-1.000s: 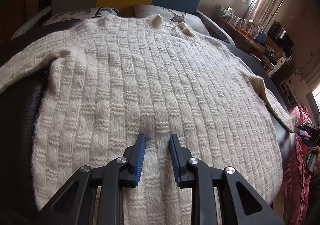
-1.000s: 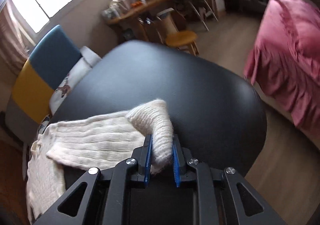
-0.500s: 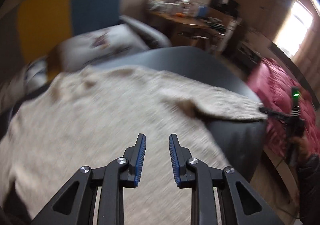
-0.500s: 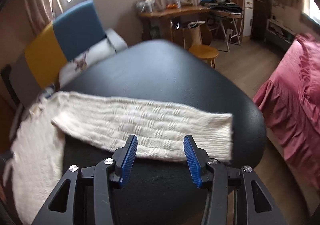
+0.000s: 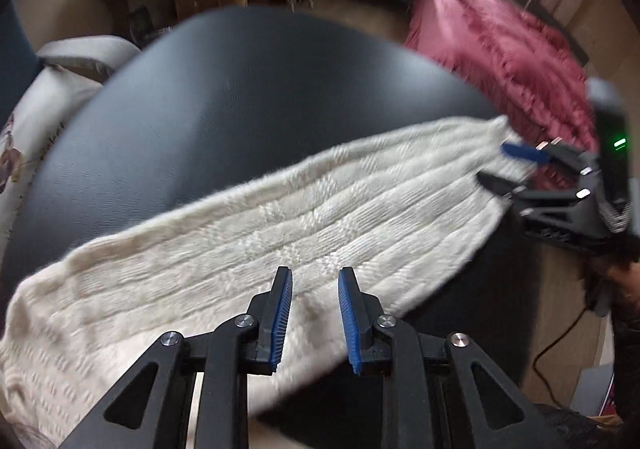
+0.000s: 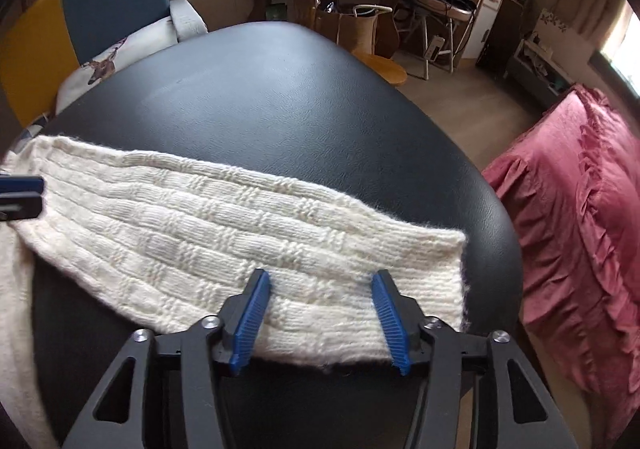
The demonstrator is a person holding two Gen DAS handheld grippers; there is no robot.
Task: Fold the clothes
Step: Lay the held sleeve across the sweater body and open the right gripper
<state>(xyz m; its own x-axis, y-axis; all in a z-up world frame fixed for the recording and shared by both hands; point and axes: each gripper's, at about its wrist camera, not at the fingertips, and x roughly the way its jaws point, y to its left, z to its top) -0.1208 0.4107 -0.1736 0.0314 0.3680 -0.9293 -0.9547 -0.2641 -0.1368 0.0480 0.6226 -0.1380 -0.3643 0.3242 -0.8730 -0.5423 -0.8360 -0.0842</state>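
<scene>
The black tabletop [image 6: 304, 97] carries a cream knitted sweater [image 6: 16, 289]; its body lies off to the left, and one sleeve [image 6: 224, 233] is stretched flat across the dark surface, cuff close to the right edge. By my reading the step in hand is laying out this sleeve so it can be folded. The next move would need a grip at the cuff, then a carry back over the body, keeping the knit flat. The right tool [image 6: 322, 313] hovers over the cuff end with its jaws wide apart, holding nothing. The left tool [image 5: 314, 315] hangs above the sleeve's middle, jaws parted and empty. A second ago the right tool was clamped on the bunched cuff; since then it has let go and the sleeve lies straight. The left tool has swung from the sweater's body toward the sleeve
</scene>
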